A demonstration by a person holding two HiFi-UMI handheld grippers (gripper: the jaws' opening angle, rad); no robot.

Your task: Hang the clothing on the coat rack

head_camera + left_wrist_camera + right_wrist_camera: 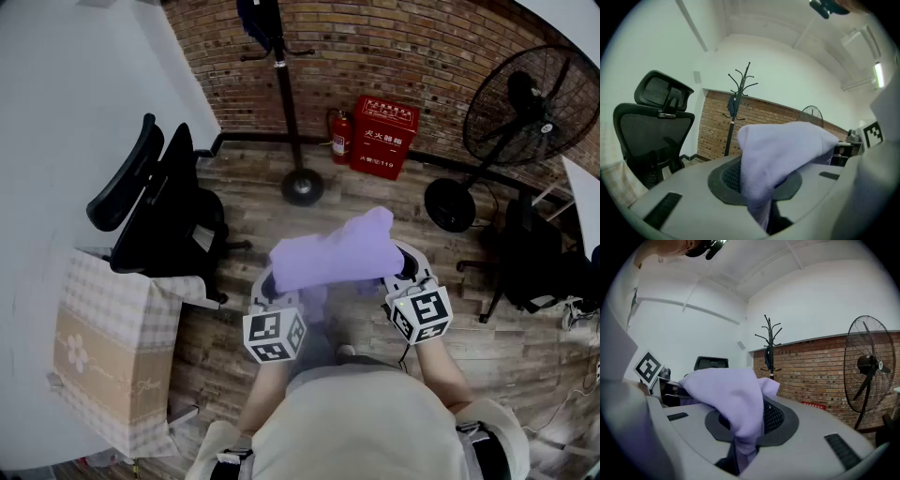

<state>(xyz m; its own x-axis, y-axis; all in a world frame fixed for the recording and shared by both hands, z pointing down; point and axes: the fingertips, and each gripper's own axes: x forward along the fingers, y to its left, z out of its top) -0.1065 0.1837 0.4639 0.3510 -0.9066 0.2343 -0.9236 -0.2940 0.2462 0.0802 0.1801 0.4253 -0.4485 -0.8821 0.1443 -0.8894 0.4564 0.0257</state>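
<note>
A lavender garment (330,254) hangs stretched between my two grippers at waist height. My left gripper (269,291) is shut on its left end, where the cloth (776,159) bunches up out of the jaws. The right gripper (398,274) is shut on the other end, the fabric (733,401) draped over its jaws. The black coat rack (284,89) stands ahead by the brick wall, a dark garment (255,19) hanging near its top. In the gripper views the coat rack (737,101) (770,345) shows upright, well beyond the cloth.
A black office chair (159,206) stands at the left, a checked paper bag (112,352) in front of it. A red fire-extinguisher box (383,136) and a small extinguisher (339,137) sit by the wall. At the right stand a black floor fan (511,112) and another chair (539,258).
</note>
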